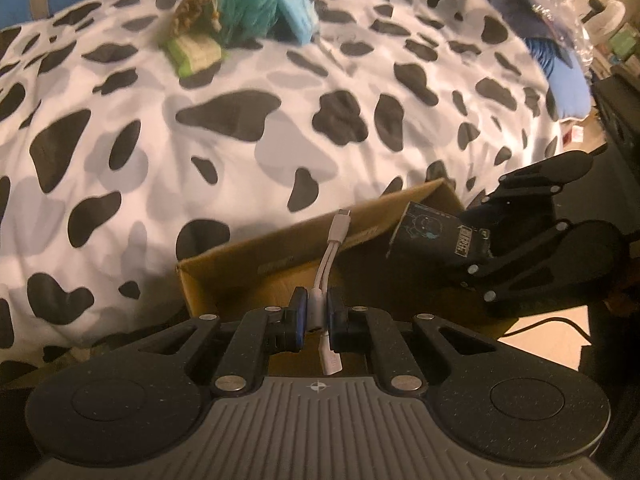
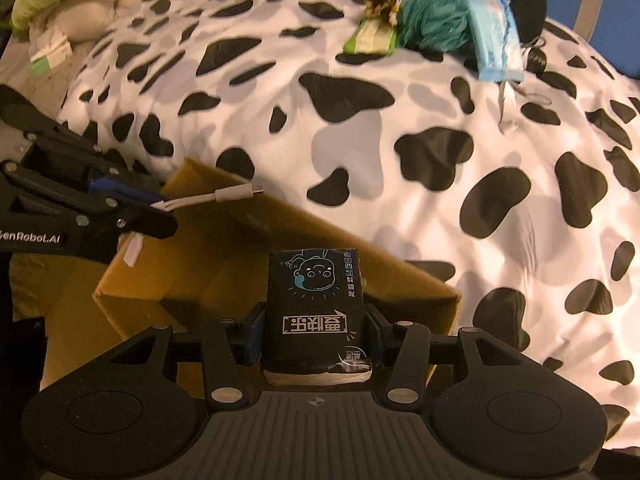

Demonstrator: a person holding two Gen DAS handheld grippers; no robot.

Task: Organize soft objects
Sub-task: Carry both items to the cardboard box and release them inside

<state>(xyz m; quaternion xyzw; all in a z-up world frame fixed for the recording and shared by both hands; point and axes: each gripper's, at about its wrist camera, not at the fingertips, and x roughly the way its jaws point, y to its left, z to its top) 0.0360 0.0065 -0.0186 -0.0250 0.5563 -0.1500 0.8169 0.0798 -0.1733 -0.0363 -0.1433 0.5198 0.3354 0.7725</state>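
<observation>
Tissue pack, judged light and squashy, sat clamped across its middle between the pads of the right hand-held gripper, above the open cardboard box. Beside it, the left hand-held gripper was pinched nearly shut on a limp white adapter cable, over the same box.

Dim warm indoor light, yellowish cast on the cardboard box, soft grey shadows across the cow-print duvet, strong fisheye bending at the edges, dark vignetted corners, slight motion blur on far items, foreground fairly sharp
</observation>
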